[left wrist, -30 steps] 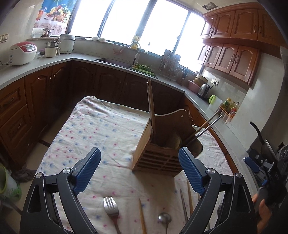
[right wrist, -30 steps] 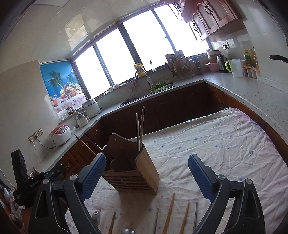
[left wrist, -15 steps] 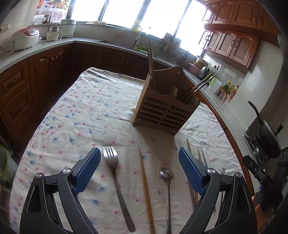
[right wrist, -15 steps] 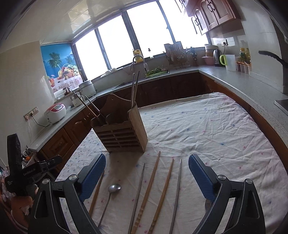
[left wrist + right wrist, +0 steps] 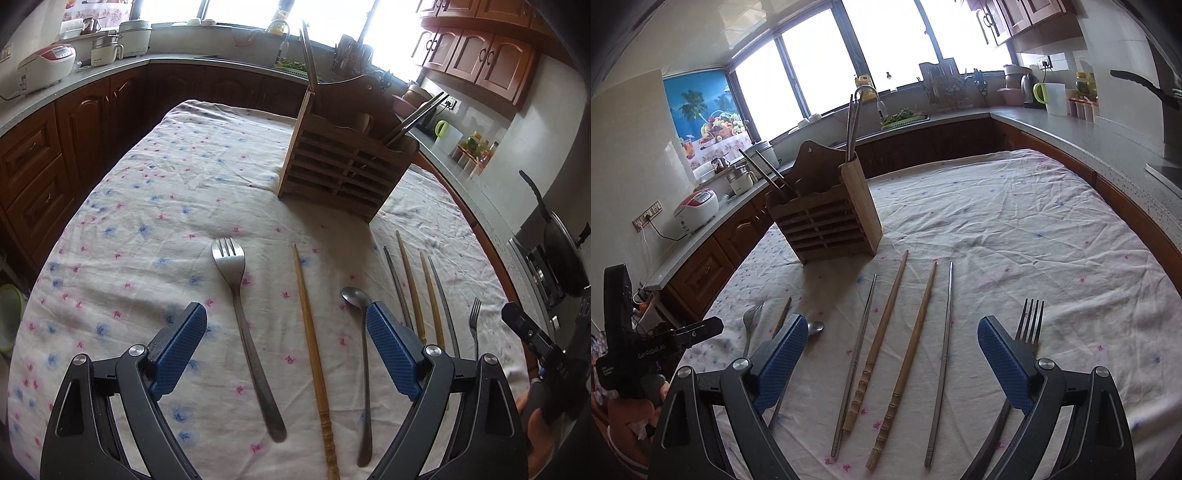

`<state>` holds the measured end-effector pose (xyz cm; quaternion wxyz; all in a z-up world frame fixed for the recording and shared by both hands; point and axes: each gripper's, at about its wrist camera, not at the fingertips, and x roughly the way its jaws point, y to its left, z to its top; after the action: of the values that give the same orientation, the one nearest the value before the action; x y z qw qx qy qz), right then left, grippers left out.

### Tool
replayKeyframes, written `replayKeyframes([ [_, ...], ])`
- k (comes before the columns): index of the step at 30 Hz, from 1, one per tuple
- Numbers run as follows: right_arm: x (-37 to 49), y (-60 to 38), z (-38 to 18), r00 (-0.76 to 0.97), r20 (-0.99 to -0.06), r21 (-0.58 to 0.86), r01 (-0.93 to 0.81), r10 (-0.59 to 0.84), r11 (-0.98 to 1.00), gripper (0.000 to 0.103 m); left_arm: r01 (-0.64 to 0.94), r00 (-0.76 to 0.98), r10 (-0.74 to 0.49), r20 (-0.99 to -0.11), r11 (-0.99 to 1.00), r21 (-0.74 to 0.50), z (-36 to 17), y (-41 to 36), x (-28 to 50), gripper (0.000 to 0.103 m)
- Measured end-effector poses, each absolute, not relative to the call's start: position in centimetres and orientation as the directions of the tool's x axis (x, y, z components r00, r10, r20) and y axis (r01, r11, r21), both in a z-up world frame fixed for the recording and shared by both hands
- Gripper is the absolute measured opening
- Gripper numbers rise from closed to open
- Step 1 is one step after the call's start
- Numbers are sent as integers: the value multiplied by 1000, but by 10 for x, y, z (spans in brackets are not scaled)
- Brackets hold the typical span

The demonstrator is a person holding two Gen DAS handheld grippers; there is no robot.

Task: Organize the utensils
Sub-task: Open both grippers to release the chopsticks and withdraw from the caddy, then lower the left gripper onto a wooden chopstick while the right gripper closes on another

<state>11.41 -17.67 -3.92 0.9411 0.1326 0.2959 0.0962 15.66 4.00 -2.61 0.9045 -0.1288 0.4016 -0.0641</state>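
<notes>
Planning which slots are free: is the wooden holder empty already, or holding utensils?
Not empty. The wooden holder stands upright with chopsticks rising from one end compartment and more sticks leaning from the other.

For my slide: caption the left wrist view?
Open left hand-held gripper above fork, chopstick and spoon.

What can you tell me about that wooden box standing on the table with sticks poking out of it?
The brown wooden utensil holder stands upright on the flower-print tablecloth, beyond the row of loose cutlery. Its front is slatted, with horizontal gaps, and a taller curved back board has a small hanging hole near the top. Inside, it looks divided into compartments: a pair of chopsticks stands nearly upright at one end, and another pair leans outward at the other. Neither gripper touches it.
</notes>
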Motion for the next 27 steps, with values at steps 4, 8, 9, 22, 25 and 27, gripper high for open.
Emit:
replayKeyframes([
  [4, 117, -177, -39, 805, -532, 308, -106, 264, 946, 94, 25, 664, -218, -715, 962, -271, -26, 35, 159, 90],
  [8, 122, -177, -40, 801, -537, 305, -108, 265, 946, 94, 27, 654, -221, -724, 963, -270, -29, 33, 164, 90],
  [9, 124, -176, -40, 799, -540, 303, -108, 264, 947, 94, 28, 653, -219, -725, 964, -266, -30, 32, 165, 90],
  [22, 152, -173, -47, 769, -588, 282, -94, 250, 955, 56, 80, 599, -241, -763, 967, -242, -39, 21, 195, 61],
  [25, 159, -173, -49, 761, -598, 285, -91, 251, 954, 50, 83, 580, -249, -775, 965, -247, -43, 18, 204, 52],
  [27, 165, -173, -50, 752, -607, 288, -93, 257, 953, 48, 84, 573, -250, -781, 965, -247, -44, 18, 209, 50],
])
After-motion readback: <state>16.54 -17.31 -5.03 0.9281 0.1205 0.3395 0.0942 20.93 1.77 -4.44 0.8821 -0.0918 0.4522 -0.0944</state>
